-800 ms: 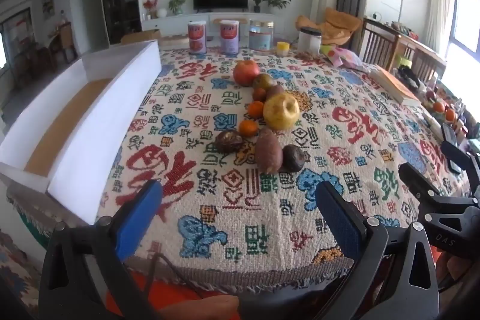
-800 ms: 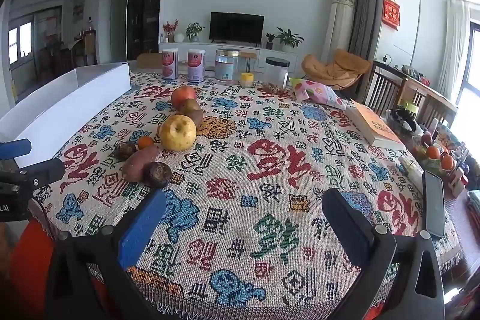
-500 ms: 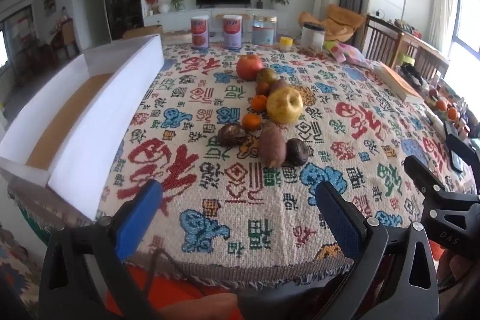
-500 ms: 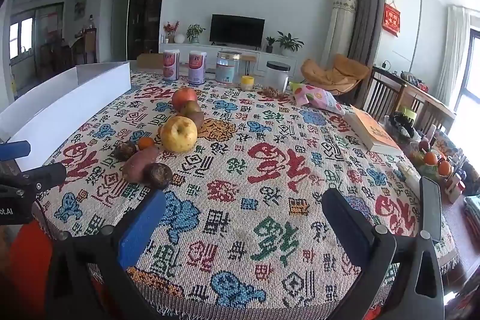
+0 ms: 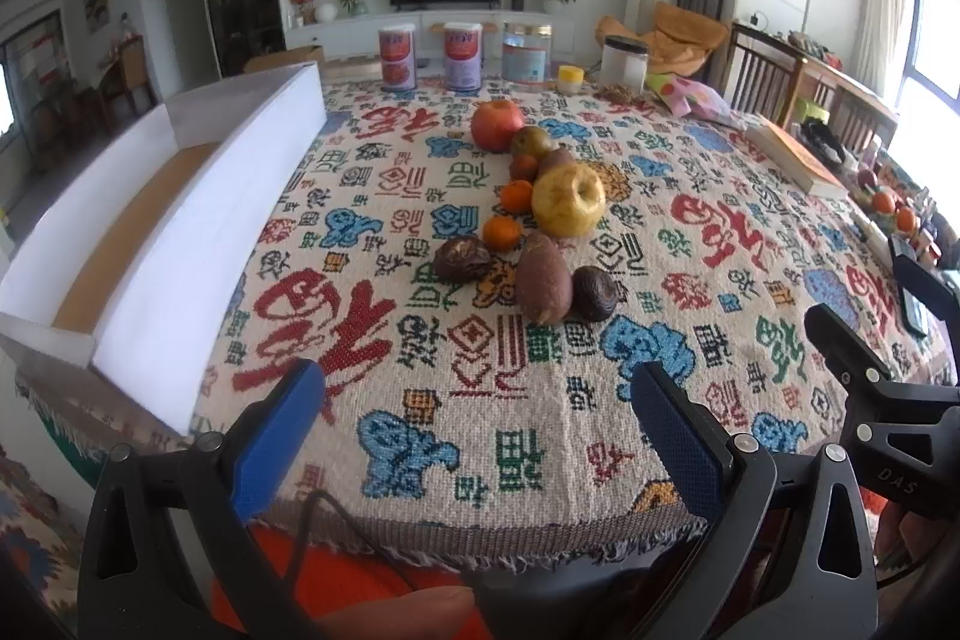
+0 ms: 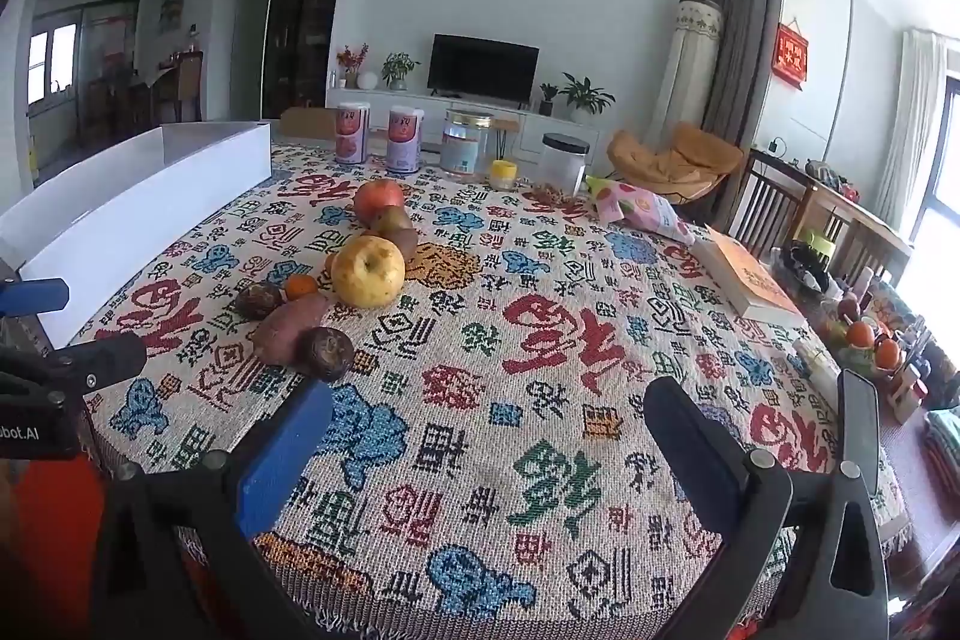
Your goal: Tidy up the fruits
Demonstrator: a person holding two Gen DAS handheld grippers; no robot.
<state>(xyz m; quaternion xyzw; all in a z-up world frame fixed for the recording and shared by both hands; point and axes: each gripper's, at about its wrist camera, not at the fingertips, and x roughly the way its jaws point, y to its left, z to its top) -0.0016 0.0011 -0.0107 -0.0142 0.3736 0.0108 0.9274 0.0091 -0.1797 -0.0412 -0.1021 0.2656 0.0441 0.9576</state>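
While both grippers, left [image 5: 474,412] and right [image 6: 486,430], hang wide open and empty over the near table edge, the fruits [image 5: 540,214] sit mid-cloth; take the nearest piece first, then carry it to the white box [image 5: 198,244].

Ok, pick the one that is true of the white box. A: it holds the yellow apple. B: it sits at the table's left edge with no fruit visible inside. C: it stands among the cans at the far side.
B: the white box lies along the left edge, only its brown floor showing, while the yellow apple rests on the tablecloth.
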